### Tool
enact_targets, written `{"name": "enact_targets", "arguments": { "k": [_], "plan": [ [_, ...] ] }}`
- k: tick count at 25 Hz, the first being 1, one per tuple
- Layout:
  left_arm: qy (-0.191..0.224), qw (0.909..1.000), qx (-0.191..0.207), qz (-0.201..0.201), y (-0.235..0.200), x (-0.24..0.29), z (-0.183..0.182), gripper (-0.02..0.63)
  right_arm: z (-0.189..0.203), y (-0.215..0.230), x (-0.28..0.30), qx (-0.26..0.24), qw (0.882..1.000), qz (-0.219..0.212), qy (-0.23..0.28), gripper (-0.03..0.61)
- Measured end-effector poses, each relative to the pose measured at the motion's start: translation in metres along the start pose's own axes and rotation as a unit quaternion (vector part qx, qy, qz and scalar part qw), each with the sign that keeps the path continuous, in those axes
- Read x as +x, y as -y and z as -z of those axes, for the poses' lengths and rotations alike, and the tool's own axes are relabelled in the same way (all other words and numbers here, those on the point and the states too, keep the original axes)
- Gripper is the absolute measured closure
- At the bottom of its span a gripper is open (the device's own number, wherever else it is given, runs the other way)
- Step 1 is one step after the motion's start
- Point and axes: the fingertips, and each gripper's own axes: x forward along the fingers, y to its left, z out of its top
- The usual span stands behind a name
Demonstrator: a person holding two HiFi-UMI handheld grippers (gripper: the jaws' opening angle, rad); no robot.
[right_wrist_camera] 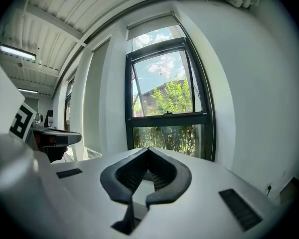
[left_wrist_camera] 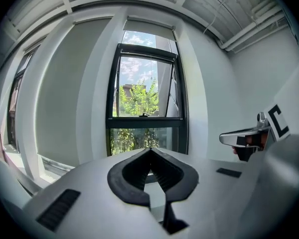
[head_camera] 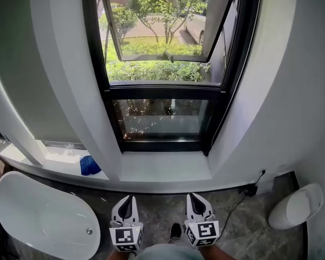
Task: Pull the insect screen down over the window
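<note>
The left gripper point(head_camera: 128, 199) and right gripper point(head_camera: 194, 197) hung side by side below the window point(head_camera: 162, 69), short of its sill point(head_camera: 165, 168). Each had its fingers pressed together on nothing. The screen point(left_wrist_camera: 148, 28) sat rolled up in a pale box just above the window, whose upper pane stood tilted open. A tub point(head_camera: 38, 215) lay left of the window, with a blue cloth point(head_camera: 89, 165) nearer it.

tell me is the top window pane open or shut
Open: the upper sash is tilted outward, its bottom rail standing clear of the black window frame.
</note>
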Motion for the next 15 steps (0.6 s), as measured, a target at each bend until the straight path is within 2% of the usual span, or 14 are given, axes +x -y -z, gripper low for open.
{"name": "enact_targets", "arguments": {
  "k": [6,9,15],
  "plan": [
    [0.0,0.9989,0.03,-0.035,0.009,0.09,-0.046,0.6,-0.044,0.062,0.07,-0.045,0.998,-0.046,0.019,0.583],
    [0.013,0.9979,0.054,-0.035,0.018,0.125,-0.078,0.6,-0.065,0.088,0.1,-0.066,0.995,-0.062,0.03,0.583],
    [0.027,0.9877,0.151,-0.027,0.014,0.179,-0.131,0.6,-0.116,0.119,0.145,-0.115,0.989,-0.077,0.055,0.581]
  ]
}}
